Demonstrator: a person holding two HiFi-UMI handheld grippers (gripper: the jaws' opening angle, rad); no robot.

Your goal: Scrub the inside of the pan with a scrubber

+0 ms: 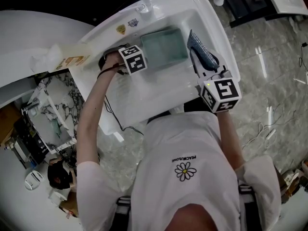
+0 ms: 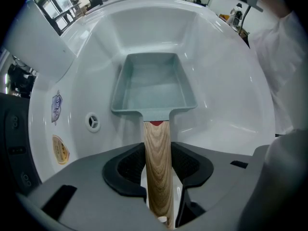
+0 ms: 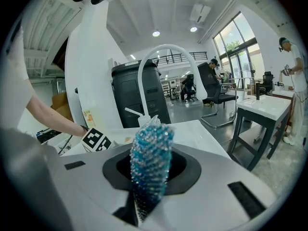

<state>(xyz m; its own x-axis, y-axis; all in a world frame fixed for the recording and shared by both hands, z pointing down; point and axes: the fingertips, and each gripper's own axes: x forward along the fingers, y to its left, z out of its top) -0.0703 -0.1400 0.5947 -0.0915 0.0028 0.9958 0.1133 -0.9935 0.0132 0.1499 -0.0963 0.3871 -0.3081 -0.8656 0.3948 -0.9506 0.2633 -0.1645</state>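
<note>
Looks down on a white sink (image 1: 154, 88), the biggest thing here, with a white arched faucet (image 3: 166, 49) at its far rim.

Has the square grey-green pan (image 1: 164, 46) down in the basin, open side up, handle pointing back toward the near wall. Cannot tell whether it rests on the sink floor or is held just off it.

Steadies that pan with the left gripper (image 2: 158, 170), which points down into the basin, jaws drawn in partway and pressed on both sides of the wooden handle (image 2: 158, 143).

Carries a blue mesh scrubber (image 3: 150, 153) in the right gripper (image 3: 151, 177), jaws narrow and pinched on its lower end, the bulk standing up past them. Keeps it by the sink's right wall, beside the pan but apart from it.

Reads as preparation finished and scrubbing not yet begun: pan secured, tool in hand, no contact between the two, no suds or smears visible inside the pan. Leaves the whole of the real work: bringing the scrubber across and down into the pan, then rubbing the floor, walls and corners while the handle is held firm.
</note>
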